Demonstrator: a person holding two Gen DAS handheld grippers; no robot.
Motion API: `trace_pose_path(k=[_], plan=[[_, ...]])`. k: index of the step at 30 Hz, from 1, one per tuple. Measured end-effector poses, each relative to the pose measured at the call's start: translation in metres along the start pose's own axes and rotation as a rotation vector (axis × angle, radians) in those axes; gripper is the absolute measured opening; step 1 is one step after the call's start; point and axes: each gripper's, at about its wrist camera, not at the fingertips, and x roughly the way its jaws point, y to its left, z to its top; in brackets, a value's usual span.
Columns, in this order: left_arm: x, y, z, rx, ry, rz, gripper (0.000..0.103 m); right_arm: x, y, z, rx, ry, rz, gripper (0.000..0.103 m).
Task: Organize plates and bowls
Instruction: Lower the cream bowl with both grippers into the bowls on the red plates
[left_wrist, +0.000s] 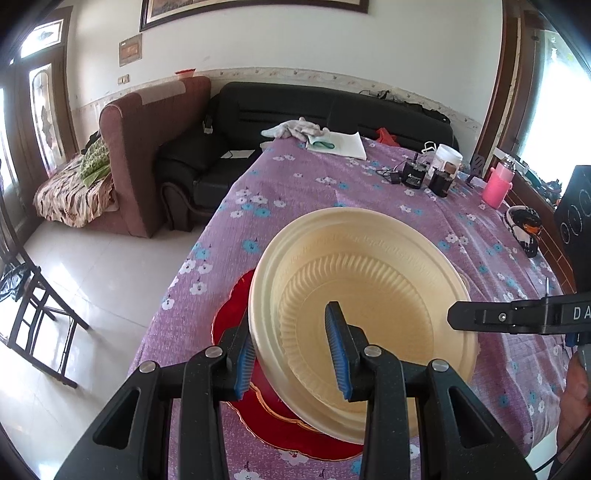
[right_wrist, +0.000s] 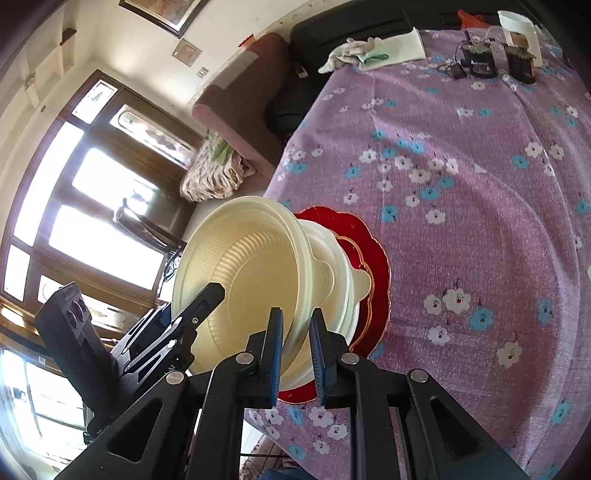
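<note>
A cream plastic bowl (left_wrist: 369, 280) is tilted above a red plate (left_wrist: 266, 413) on the purple flowered tablecloth. My left gripper (left_wrist: 291, 350) is open; its fingers straddle the bowl's near rim without clamping it. My right gripper (right_wrist: 297, 358) is shut on the bowl's (right_wrist: 243, 280) rim and shows in the left wrist view (left_wrist: 517, 317) at the right. In the right wrist view a second cream bowl (right_wrist: 347, 284) sits under the tilted one on the red plate (right_wrist: 373, 258). The left gripper (right_wrist: 177, 332) reaches into the bowl from the left.
At the table's far end lie a white cloth (left_wrist: 336, 144), black chargers (left_wrist: 413, 173), a white jar (left_wrist: 447, 158) and a pink bottle (left_wrist: 496, 186). A sofa (left_wrist: 295, 110) and an armchair (left_wrist: 147, 147) stand beyond. The table's left edge drops to a tiled floor (left_wrist: 92, 280).
</note>
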Motion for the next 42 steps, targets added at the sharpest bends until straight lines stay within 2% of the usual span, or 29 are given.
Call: trace_pose_path(k=[11,29,34,42], plan=[[0.008,0.005,-0.003,-0.015,0.019,0.011,0.034,0.005,-0.001,-0.001,0.006,0.008,-0.010,0.017],[0.003,0.009,-0.004,-0.017,0.007,0.014,0.035,0.001,0.000,0.000,-0.015,0.008,-0.010,0.019],[0.002,0.008,-0.003,-0.016,0.005,0.013,0.036,-0.003,-0.001,0.000,-0.019,-0.004,-0.013,0.023],[-0.011,0.024,0.001,-0.056,-0.026,0.001,0.038,-0.024,-0.008,-0.002,-0.024,-0.063,-0.017,0.024]])
